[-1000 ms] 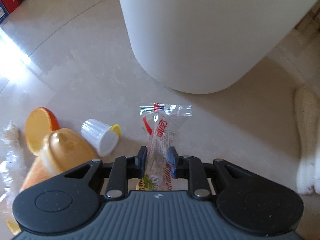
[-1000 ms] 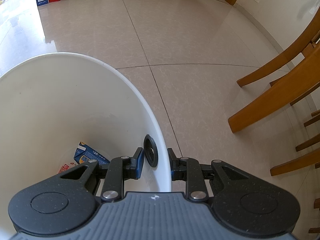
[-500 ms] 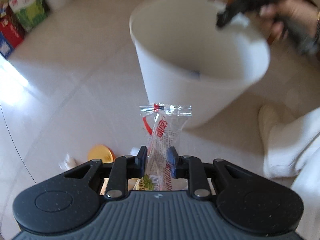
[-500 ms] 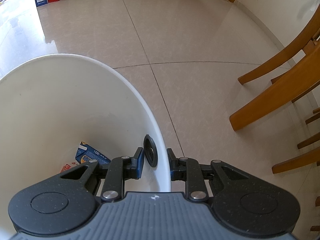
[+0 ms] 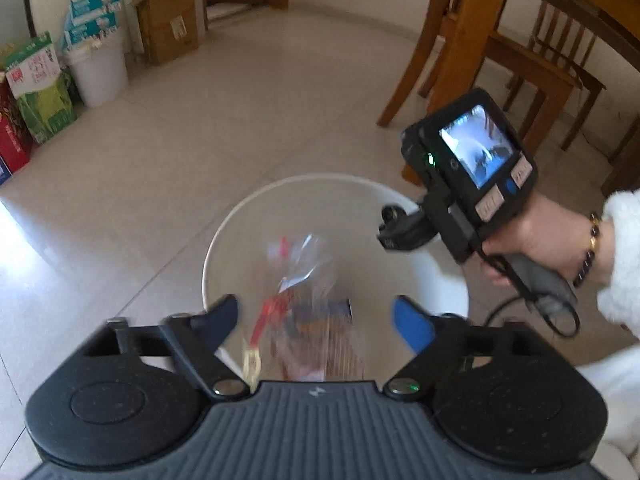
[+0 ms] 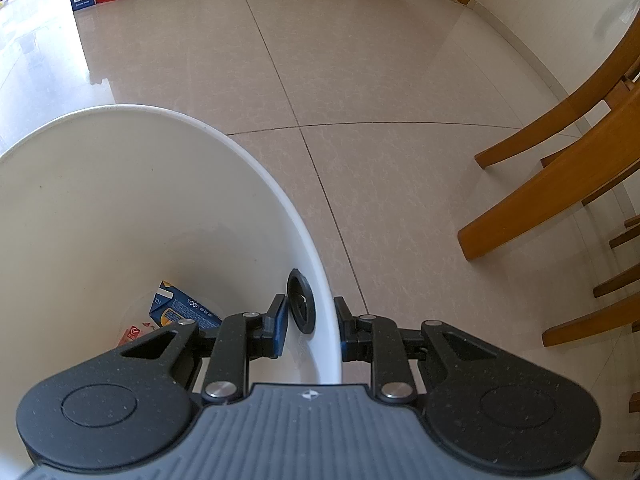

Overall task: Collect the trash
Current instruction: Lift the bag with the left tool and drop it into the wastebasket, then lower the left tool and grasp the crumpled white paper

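In the left wrist view my left gripper [image 5: 316, 308] hangs over the white trash bin [image 5: 224, 236], and its jaws are opening wide. A clear snack wrapper with red print [image 5: 296, 276] is blurred in the gap, free of both pads and above the bin's mouth. My right gripper [image 6: 310, 308] is shut on the bin's rim [image 6: 280, 200], one finger inside and one outside, beside a black ring [image 6: 301, 300] on the wall. From the left it shows as the right gripper [image 5: 396, 228] held in a hand. A blue carton [image 6: 180, 308] and a red-and-white wrapper [image 6: 132, 332] lie in the bin.
Wooden chair legs [image 6: 552, 184] stand close on the right of the bin, with a table leg [image 5: 460, 40] behind. Cartons [image 5: 36, 84], a white bucket [image 5: 100, 68] and a cardboard box [image 5: 168, 24] line the far wall. A white sleeve [image 5: 624, 256] is at the right.
My left gripper rose from floor level to above the bin and its jaws spread apart, letting go of the wrapper. The right gripper and the bin stayed put.
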Demonstrator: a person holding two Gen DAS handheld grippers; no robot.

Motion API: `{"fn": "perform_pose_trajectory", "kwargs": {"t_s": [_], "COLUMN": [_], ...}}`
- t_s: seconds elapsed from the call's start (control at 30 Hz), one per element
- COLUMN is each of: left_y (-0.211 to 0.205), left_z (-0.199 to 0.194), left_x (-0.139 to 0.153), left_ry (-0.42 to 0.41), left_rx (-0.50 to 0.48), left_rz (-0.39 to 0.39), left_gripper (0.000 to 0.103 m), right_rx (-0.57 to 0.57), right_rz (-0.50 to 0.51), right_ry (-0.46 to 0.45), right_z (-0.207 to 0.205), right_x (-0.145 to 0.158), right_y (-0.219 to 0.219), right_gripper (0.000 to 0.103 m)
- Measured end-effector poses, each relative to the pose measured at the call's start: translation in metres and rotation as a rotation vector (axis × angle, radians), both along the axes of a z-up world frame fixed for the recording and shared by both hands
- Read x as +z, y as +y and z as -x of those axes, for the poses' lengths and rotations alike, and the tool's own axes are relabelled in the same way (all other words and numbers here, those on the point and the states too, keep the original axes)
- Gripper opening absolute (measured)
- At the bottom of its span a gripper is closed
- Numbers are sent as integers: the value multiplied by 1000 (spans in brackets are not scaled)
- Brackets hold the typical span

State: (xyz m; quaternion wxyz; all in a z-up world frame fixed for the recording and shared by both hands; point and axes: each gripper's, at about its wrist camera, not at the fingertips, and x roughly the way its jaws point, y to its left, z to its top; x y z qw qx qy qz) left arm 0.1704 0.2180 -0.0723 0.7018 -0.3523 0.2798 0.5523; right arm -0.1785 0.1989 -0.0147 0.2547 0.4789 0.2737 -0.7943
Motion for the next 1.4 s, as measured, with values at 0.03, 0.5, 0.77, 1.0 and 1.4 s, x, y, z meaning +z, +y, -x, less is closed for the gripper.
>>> {"fn": "perform_pose_trajectory", "kwargs": {"t_s": [0.03,0.5,0.77,1.0,1.4], "left_y": [0,-47,-92,-135,-177], "left_z": [-1,16,7,-17,-72], "left_x": [-2,10,-40,-115,-238], "left_ry": [-5,6,75,7,125], "left_rx": [-2,141,115,82,-3], "left_rz": [-2,23,70,188,362], "left_gripper": [86,88,88,91,91], "right_rx": [1,5,8,13,11], "right_rz": [0,1,1,0,-4], "right_ry": [0,4,7,12,20], "right_z": [0,0,-1,-1,-4], "right_x": [0,0,1,0,0], "right_y": [0,-1,-1,-1,-3], "right_gripper": [27,27,27,27,28]}}
